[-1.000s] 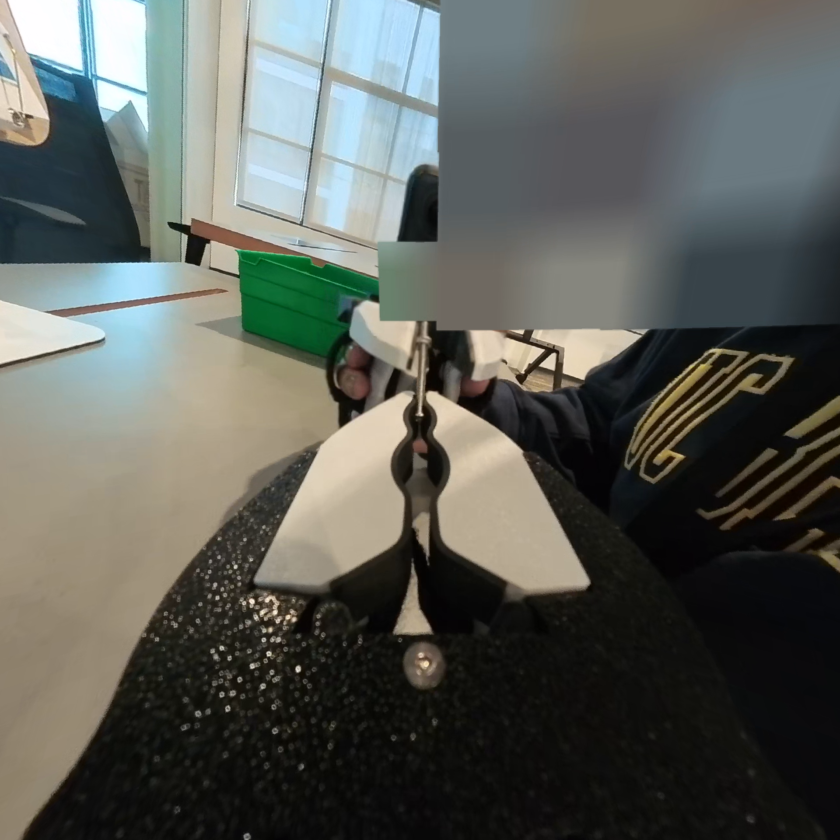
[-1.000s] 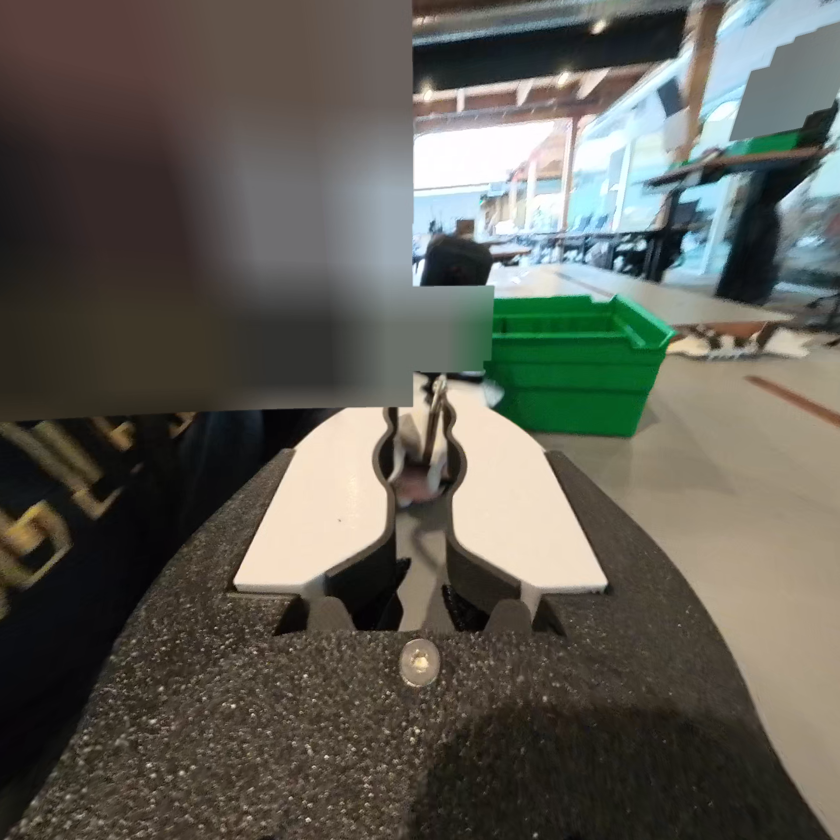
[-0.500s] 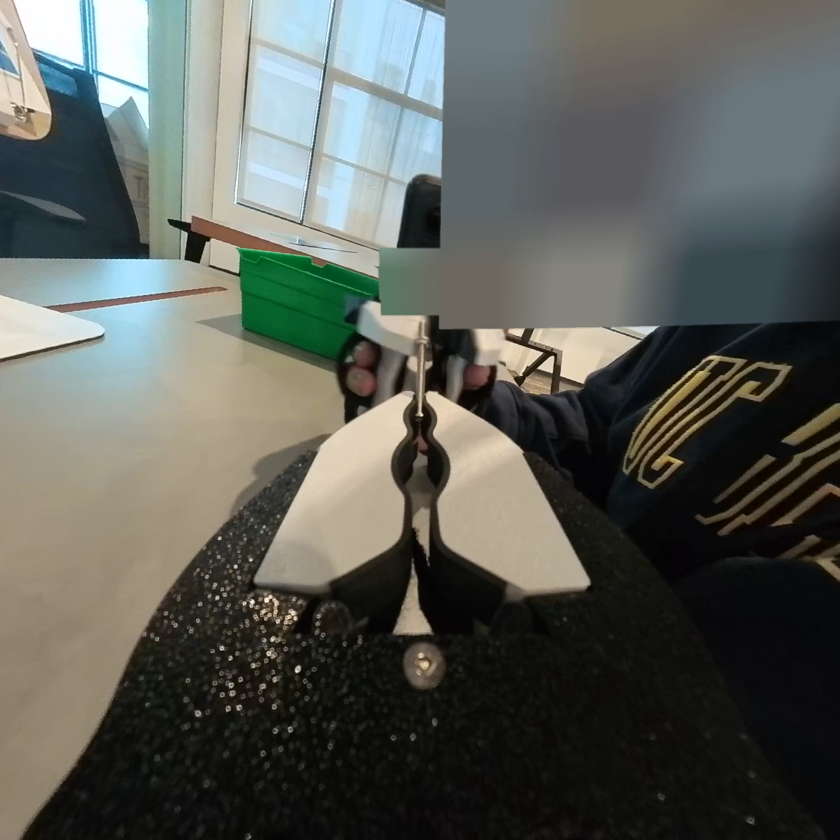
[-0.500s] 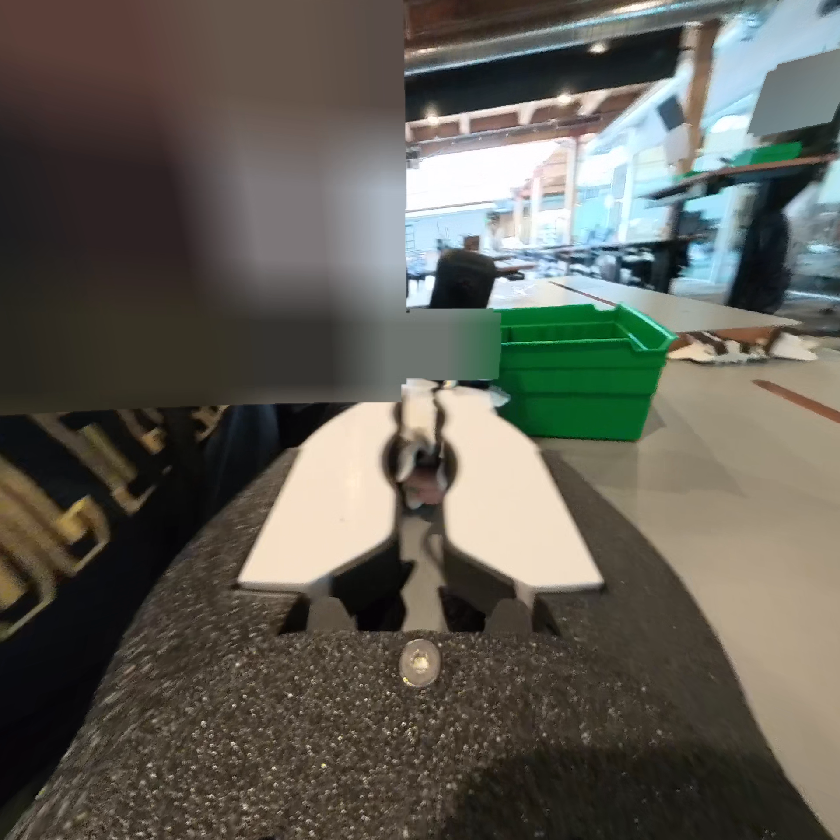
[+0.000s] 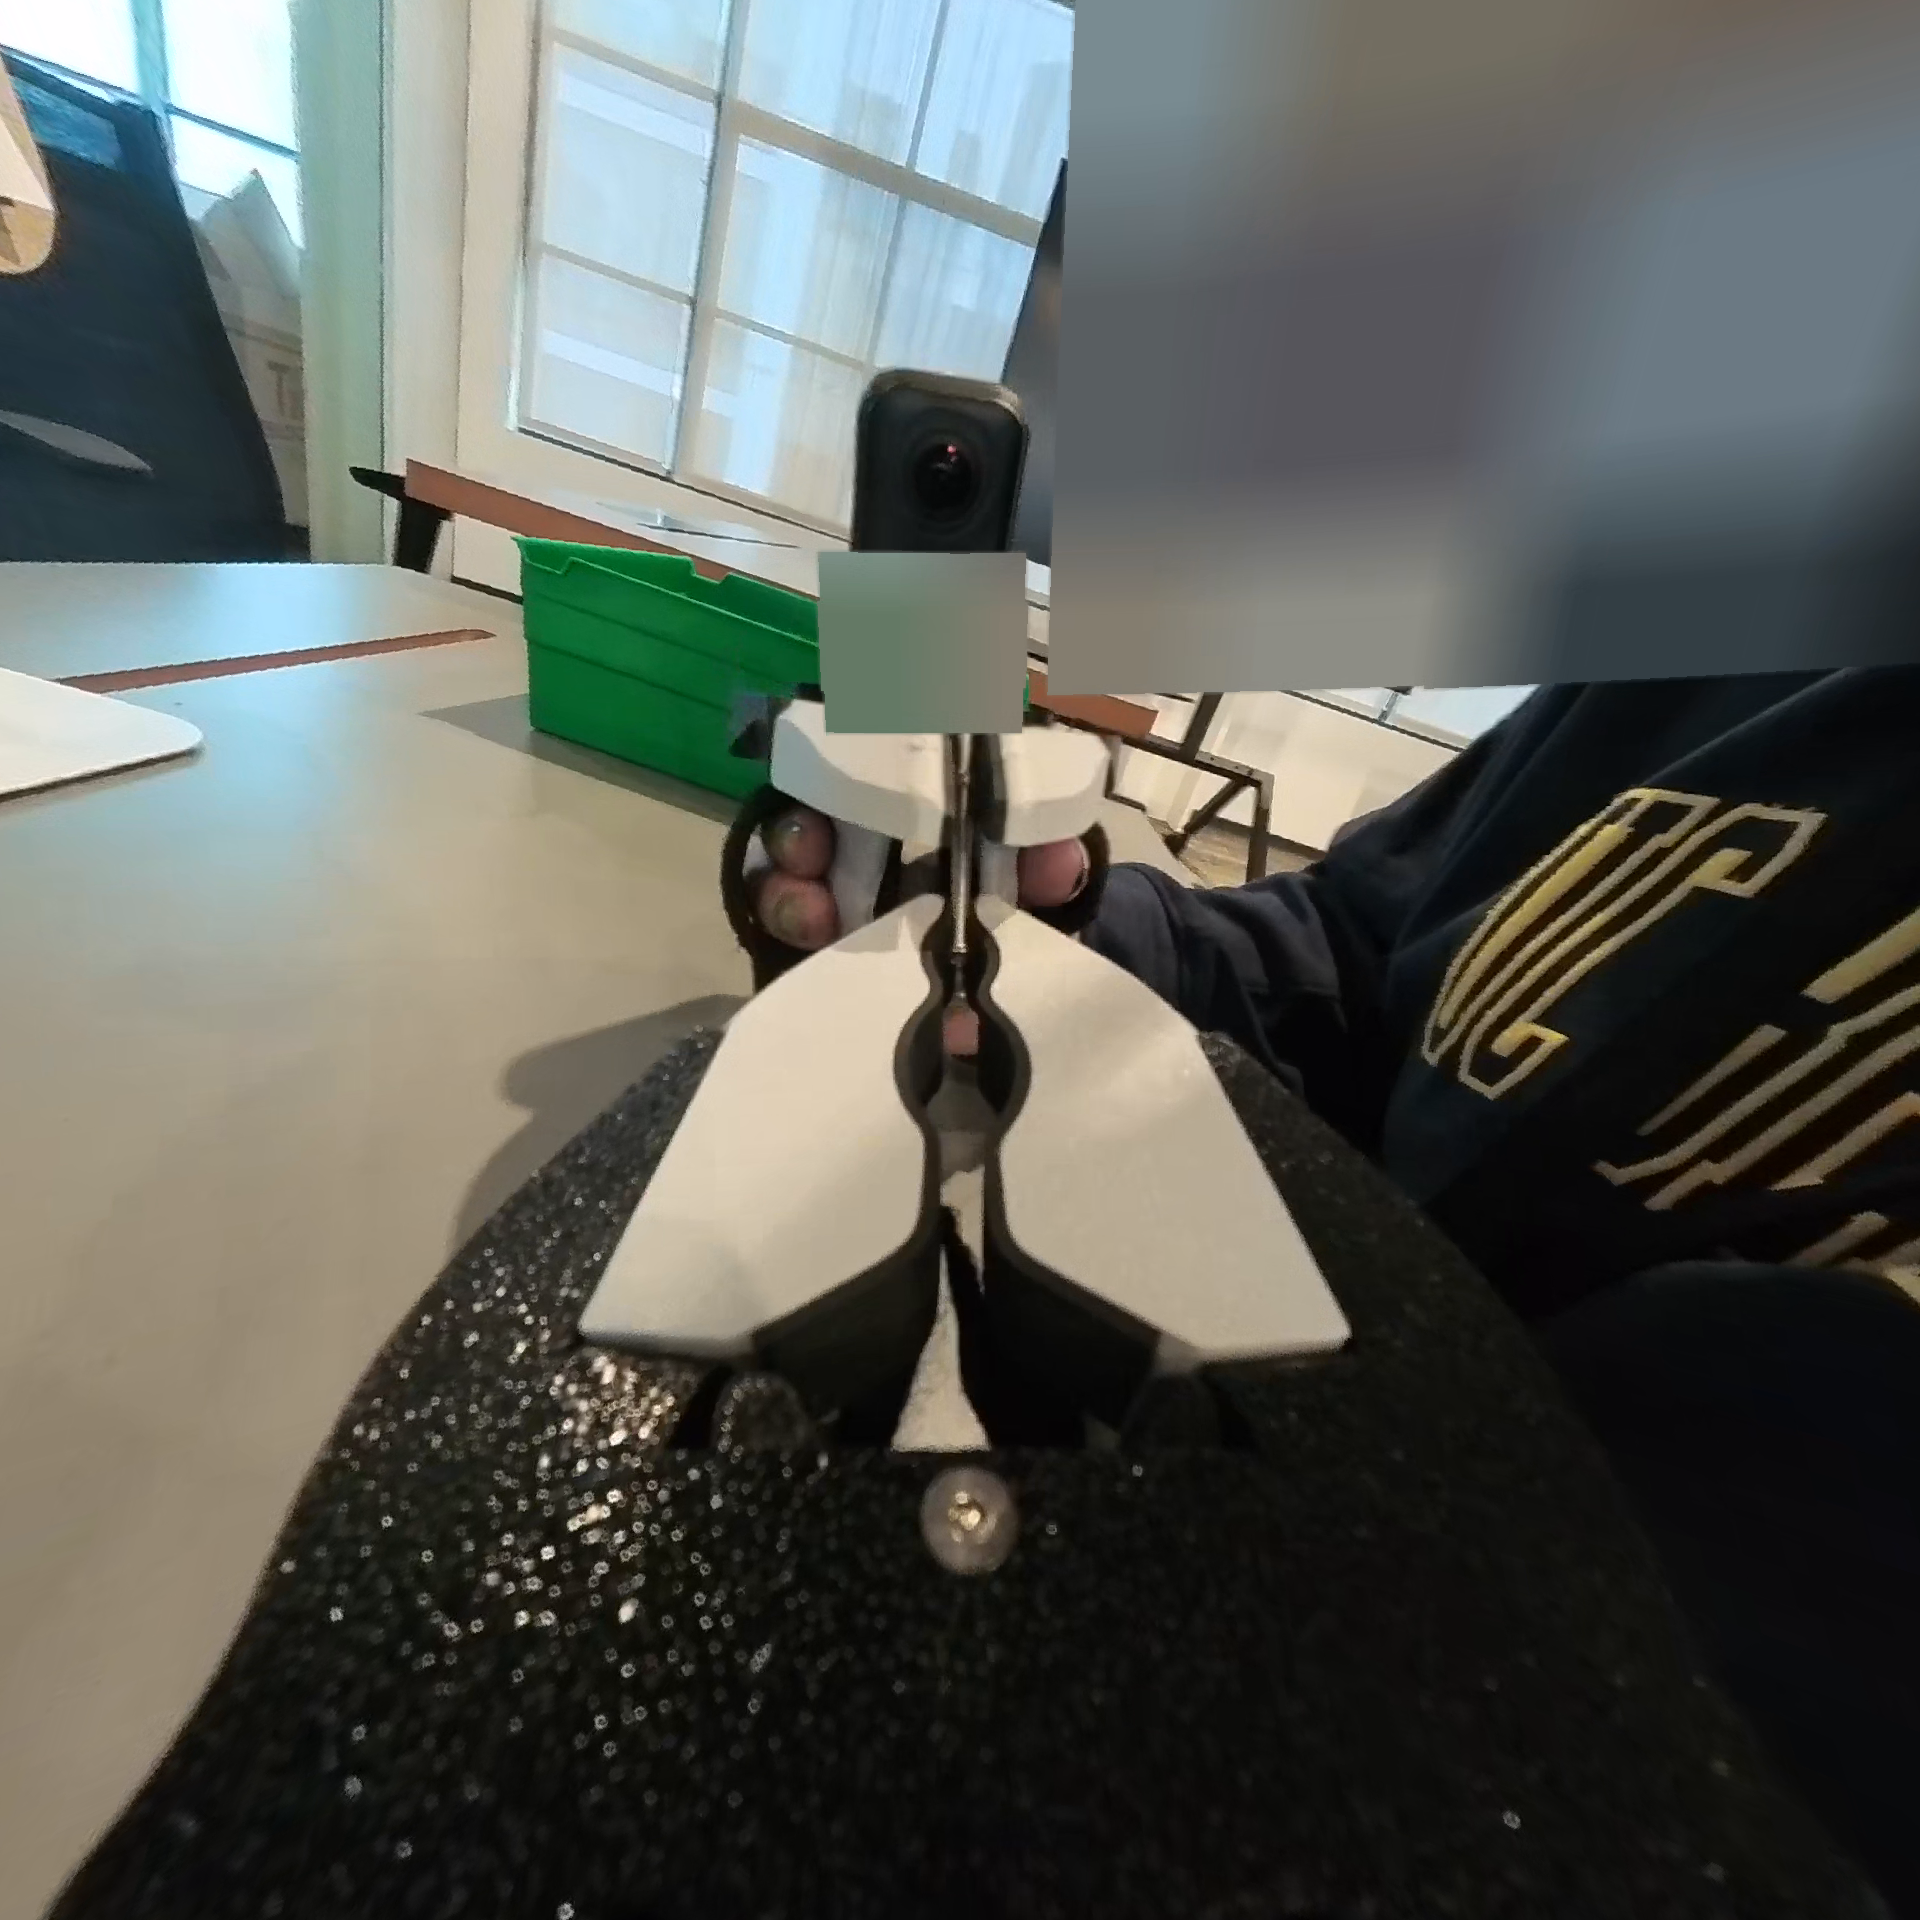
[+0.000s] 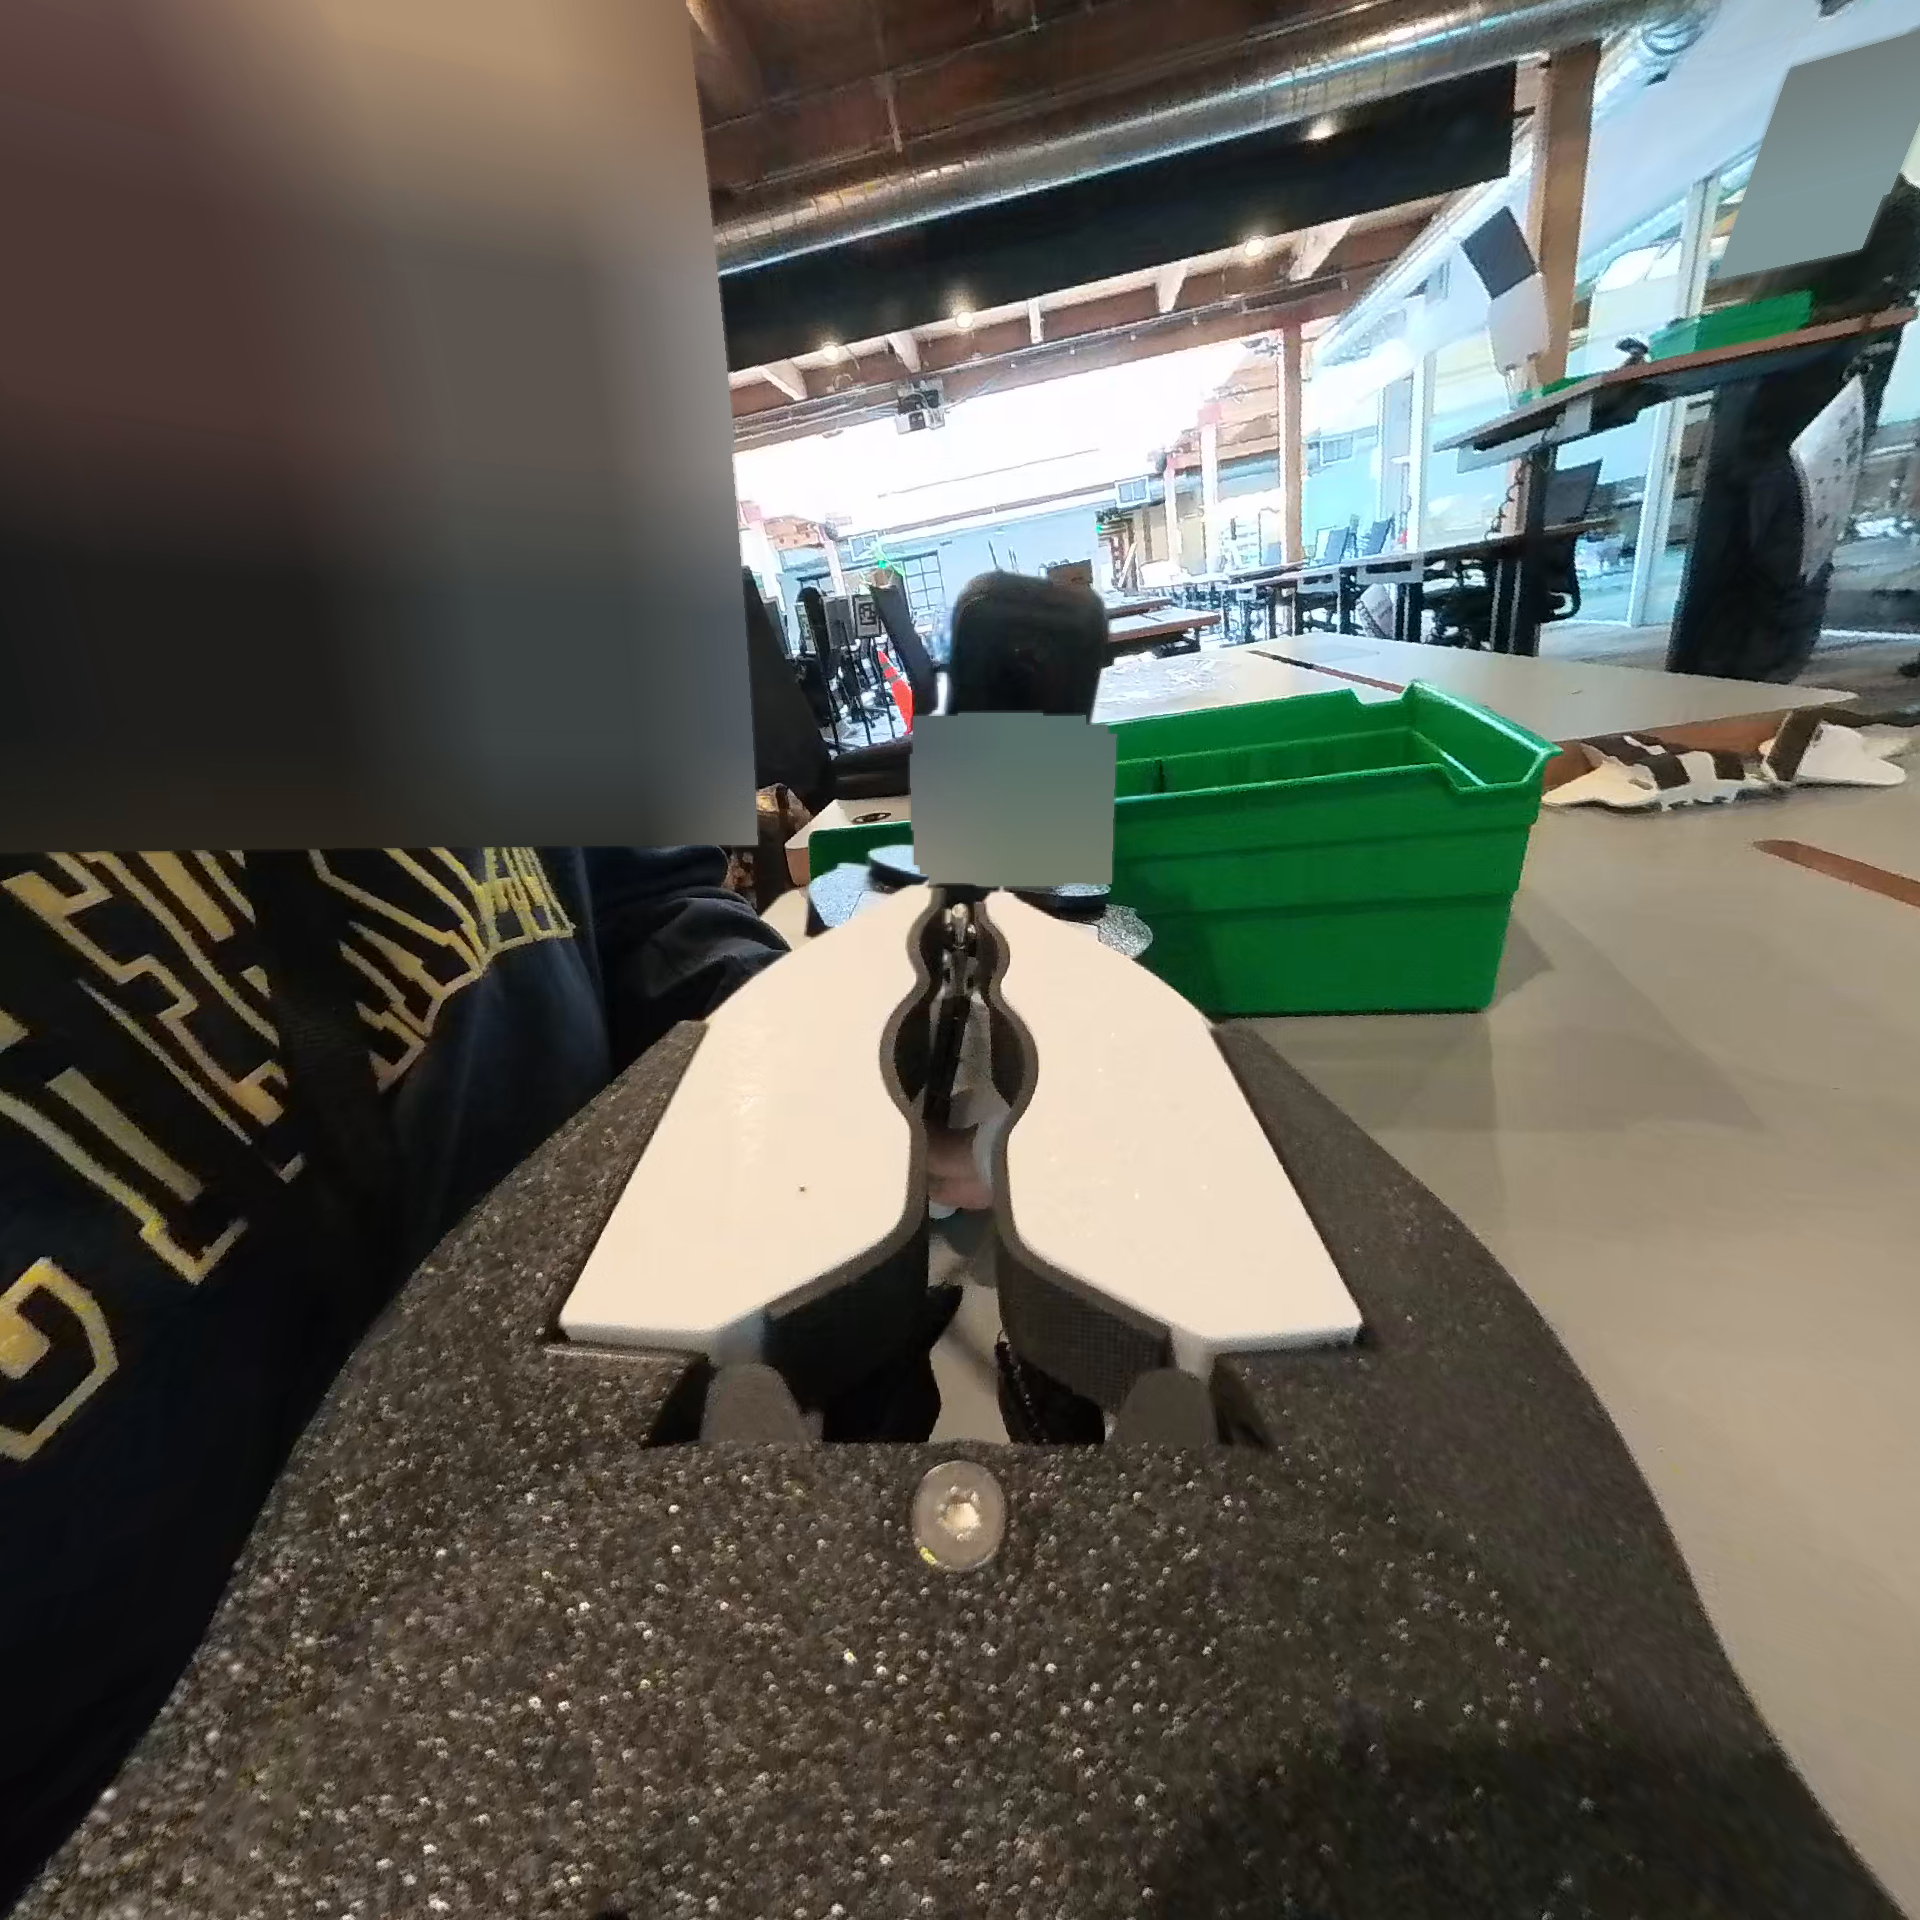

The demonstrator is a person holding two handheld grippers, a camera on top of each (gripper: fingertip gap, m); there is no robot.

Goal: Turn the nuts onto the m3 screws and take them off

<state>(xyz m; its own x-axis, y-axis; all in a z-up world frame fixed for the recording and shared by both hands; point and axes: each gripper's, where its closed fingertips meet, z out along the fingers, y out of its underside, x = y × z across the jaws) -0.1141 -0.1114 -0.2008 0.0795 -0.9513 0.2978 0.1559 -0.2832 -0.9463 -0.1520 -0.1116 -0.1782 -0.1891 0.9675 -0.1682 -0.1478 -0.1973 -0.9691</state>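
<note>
In the left wrist view my left gripper [image 5: 961,935] is shut on a thin metal M3 screw [image 5: 962,873], which sticks forward from its tips. My right gripper [image 5: 961,795] faces it head-on, its white fingers [image 5: 862,779] closed around the far end of the screw, where a small nut [image 5: 961,776] sits. In the right wrist view my right gripper [image 6: 961,925] has its pads nearly together on that small shiny nut [image 6: 957,920]. The left gripper [image 6: 1127,925] shows only as dark edges behind a blurred patch.
A green plastic bin [image 5: 644,665] stands on the grey table [image 5: 312,935] just behind the grippers; it also shows in the right wrist view [image 6: 1330,862]. A white board [image 5: 73,727] lies at the far left. The person's dark sweatshirt [image 5: 1558,987] is close beside them. The grippers are tip to tip, or close to it.
My right gripper's fingers have come together from a wide gap onto the nut at the screw's end, and it has shifted slightly. My left gripper has stayed shut on the screw.
</note>
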